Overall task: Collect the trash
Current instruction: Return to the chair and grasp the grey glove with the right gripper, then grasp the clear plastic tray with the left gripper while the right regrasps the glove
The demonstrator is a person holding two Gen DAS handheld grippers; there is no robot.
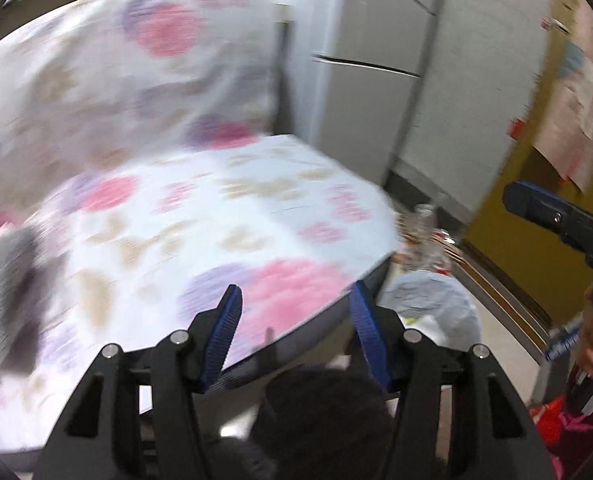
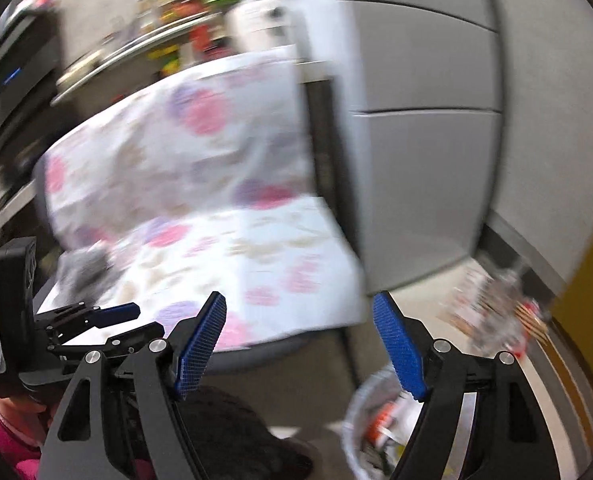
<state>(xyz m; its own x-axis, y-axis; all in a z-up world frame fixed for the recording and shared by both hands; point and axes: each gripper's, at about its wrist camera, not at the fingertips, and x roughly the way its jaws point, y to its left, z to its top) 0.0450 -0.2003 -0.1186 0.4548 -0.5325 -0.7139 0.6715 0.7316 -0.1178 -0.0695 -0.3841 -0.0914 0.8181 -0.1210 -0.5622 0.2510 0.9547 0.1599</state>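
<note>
Left wrist view: the left gripper stood wide open, its fingers holding nothing, over the flower-patterned chair. The trash pile lay on the floor at 3 o'clock, beyond the lined bin. It was blurred and appeared to be crinkled wrappers: probably light, soft and slippery.

Right wrist view: the right gripper was likewise fully spread and empty. The pile sat at 3 o'clock, the bin at 5 o'clock. Pinching a bunched fold seemed best.
</note>
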